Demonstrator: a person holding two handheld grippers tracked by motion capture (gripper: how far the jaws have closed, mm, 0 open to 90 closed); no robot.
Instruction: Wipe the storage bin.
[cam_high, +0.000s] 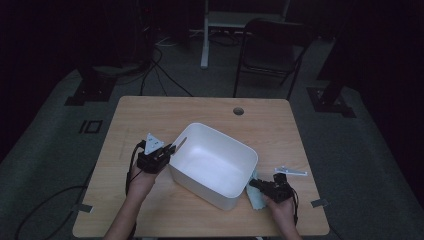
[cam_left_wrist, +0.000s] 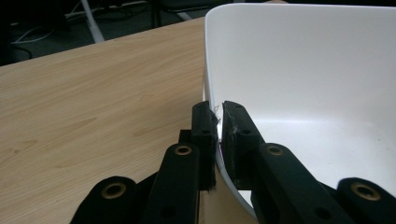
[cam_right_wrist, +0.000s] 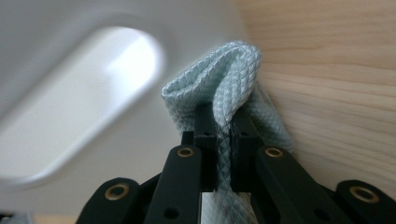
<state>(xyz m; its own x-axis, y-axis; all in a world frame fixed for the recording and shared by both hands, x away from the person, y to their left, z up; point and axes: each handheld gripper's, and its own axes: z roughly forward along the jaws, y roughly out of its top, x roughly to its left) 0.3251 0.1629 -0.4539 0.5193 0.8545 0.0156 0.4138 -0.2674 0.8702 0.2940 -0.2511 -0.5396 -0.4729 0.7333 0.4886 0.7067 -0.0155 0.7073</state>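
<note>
1. Wiping step: left gripper (cam_high: 170, 151) pinches the white tub (cam_high: 235, 165) rim, steadying it mid-table.
2. Right gripper (cam_right_wrist: 223, 122) clamps a pale-blue cloth (cam_right_wrist: 231, 70) against the tub's outer wall.
3. Next, probably rub the cloth along that wall, keeping the tub steady.

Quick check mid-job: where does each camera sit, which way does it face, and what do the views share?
High view: above the near table edge, facing forward and down on the tub; both forearms, left claw and right claw show.
Left gripper view: on the left claw, facing along its jaws, which pinch the tub's rim.
Right gripper view: on the right claw, facing the tub's outer wall; jaws clamp the cloth.
Shared: all three show tub and tabletop.
</note>
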